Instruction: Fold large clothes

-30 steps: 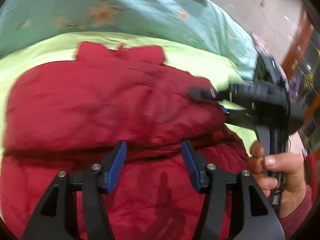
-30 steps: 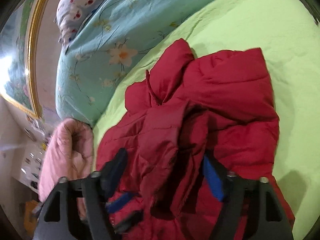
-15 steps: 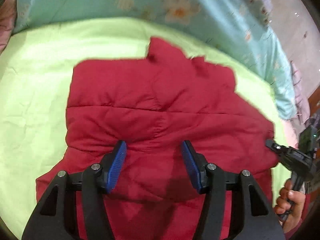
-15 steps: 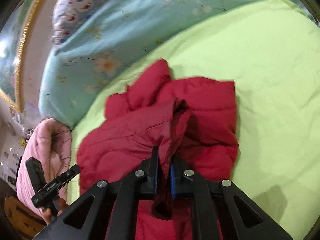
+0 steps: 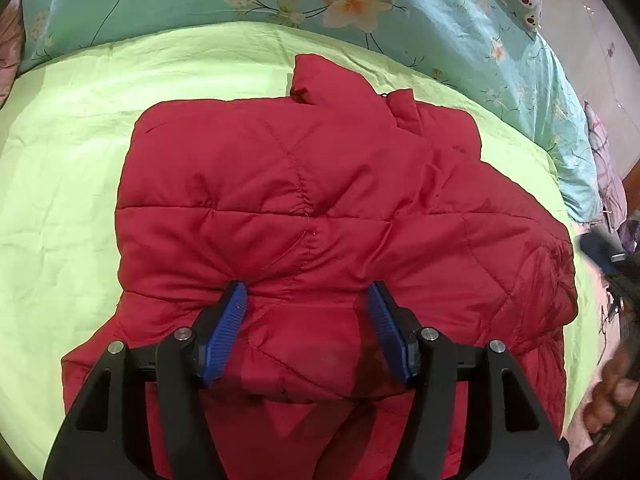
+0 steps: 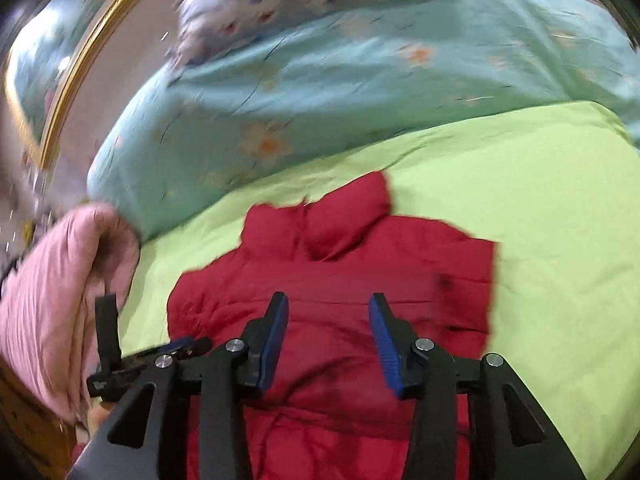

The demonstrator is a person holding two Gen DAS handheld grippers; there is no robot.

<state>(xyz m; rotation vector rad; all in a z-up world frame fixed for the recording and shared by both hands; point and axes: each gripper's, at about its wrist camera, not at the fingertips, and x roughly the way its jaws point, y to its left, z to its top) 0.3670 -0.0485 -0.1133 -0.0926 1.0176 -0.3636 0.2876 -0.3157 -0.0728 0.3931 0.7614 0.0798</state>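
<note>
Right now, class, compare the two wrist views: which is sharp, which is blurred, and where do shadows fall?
Left wrist view: sharp; quilted red padded jacket stitching crisp, a shadow between the open left gripper fingers. Right wrist view: motion-blurred, floral turquoise duvet smeared, right gripper open.

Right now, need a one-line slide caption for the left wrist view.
Open left gripper poised over a red padded jacket lying on a green sheet, floral blue quilt behind.

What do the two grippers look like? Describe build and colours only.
The left gripper and the right gripper look alike: matte black angular frames with cut-out openings, round silver bolts at the joints, and two fingers faced with ribbed blue pads. No cables or markings show. A bare hand appears blurred at the left view's edge.
</note>
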